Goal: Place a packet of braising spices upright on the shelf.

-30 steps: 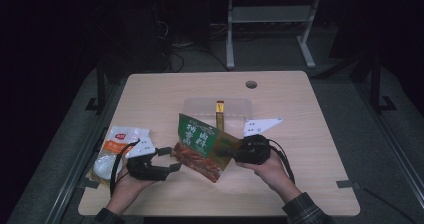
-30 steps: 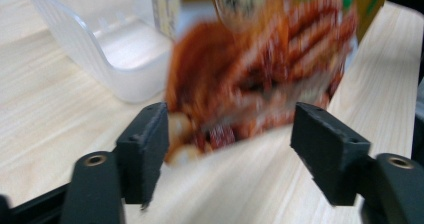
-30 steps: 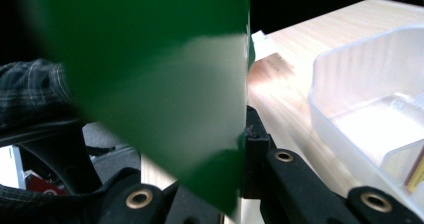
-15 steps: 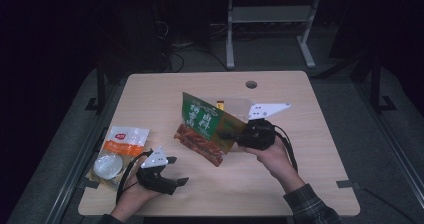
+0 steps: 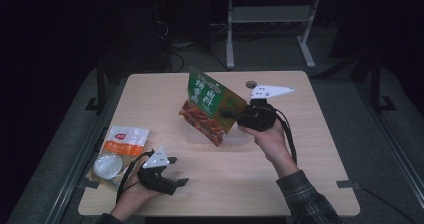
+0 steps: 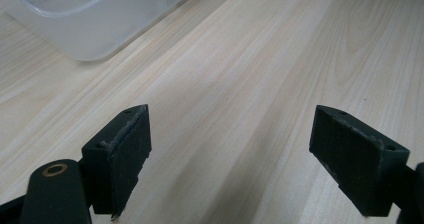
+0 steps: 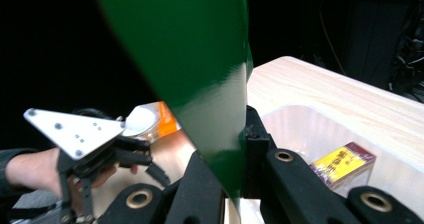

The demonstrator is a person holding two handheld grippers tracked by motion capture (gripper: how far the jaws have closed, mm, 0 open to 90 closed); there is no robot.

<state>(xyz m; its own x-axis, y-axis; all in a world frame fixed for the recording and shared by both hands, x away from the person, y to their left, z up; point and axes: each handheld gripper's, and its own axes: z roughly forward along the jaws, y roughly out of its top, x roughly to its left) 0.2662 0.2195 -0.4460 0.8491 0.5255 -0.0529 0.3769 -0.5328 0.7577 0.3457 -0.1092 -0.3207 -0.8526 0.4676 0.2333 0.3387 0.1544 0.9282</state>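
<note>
The right gripper (image 5: pixel 235 115), clamped on the green snack bag's (image 5: pixel 210 106) edge, holds it tilted above the clear container (image 5: pixel 240 138), while the left gripper (image 5: pixel 179 171) gapes empty well apart.

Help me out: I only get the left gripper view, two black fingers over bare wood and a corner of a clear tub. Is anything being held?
Observer: Yes. The right gripper is shut on a green snack bag, held up above the table.
Operator: Is that tub empty?
Observer: No. A small yellow box lies inside the clear tub.
Operator: Anything near my gripper?
Observer: An orange-and-white packet lies at the table's edge beside the left gripper, whose fingers have just been opening with nothing between them.
</note>
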